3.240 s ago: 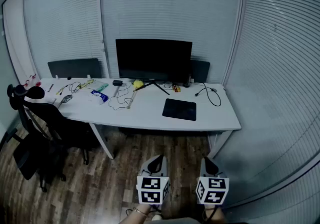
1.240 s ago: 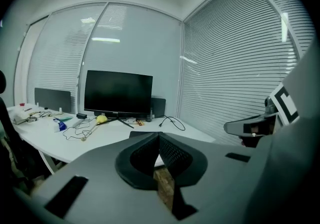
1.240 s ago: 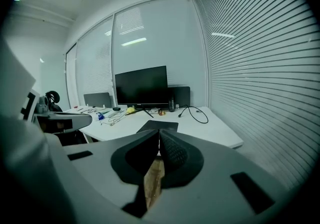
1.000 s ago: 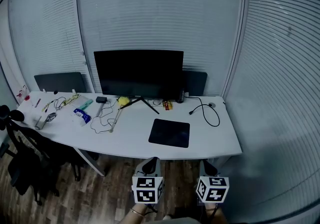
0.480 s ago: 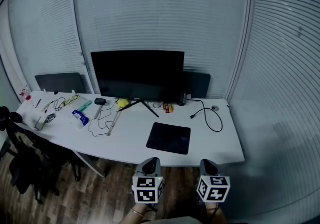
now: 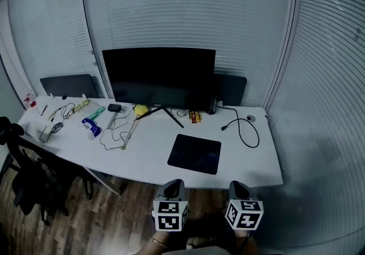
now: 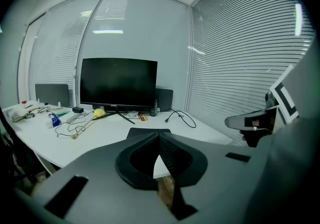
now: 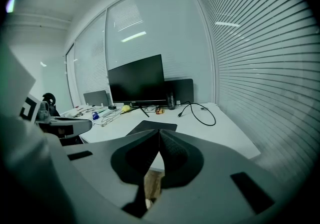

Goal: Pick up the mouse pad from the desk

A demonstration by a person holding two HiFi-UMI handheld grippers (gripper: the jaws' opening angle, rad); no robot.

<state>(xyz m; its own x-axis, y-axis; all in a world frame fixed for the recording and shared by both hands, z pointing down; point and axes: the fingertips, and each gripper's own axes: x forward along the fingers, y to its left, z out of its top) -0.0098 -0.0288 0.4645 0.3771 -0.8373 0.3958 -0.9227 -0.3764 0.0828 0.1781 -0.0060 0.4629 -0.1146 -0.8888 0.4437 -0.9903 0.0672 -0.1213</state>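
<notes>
A dark rectangular mouse pad (image 6: 194, 154) lies flat on the white desk (image 6: 256, 162), right of centre and near the front edge. It also shows ahead of the jaws as a dark mouse pad (image 7: 146, 131) in the left gripper view and a mouse pad (image 8: 151, 126) in the right gripper view. My left gripper (image 6: 173, 182) and right gripper (image 6: 236, 183) hover side by side just short of the desk's front edge, both shut and empty, apart from the pad.
A black monitor (image 6: 158, 79) on a tripod stand occupies the desk's back. A looped black cable (image 6: 243, 128) lies right of the pad. White cables, a yellow object (image 6: 140, 110) and small items clutter the left half. An office chair (image 6: 25, 177) stands at left; blinds enclose the right.
The desk and mouse pad have come closer and sit lower in the head view as I step forward. Both grippers stay shut at the bottom of the view.
</notes>
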